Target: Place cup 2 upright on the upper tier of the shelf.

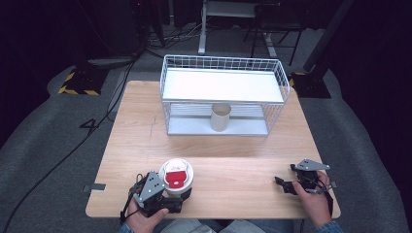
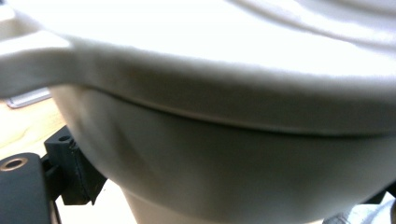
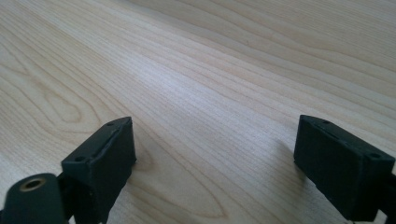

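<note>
Left hand-held gripper [image 1: 167, 196] at near tabletop [image 1: 233, 165] edge, jaws pinching white lidded cup [image 1: 176, 175]; cup fills left gripper view, pale wall [image 2: 224, 158] between jaws. Red label on lid, writing too small to read. Right hand-held gripper [image 1: 286, 185] near right edge, jaws spread [image 3: 215, 158] over bare wood, well apart from cup. Farther back: white wire rack [image 1: 223, 94], open beige cup [image 1: 220, 117] upright on lower shelf.

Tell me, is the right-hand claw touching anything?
Apart. The right gripper view shows the right gripper with jaws spread wide and bare wooden table between them.
</note>
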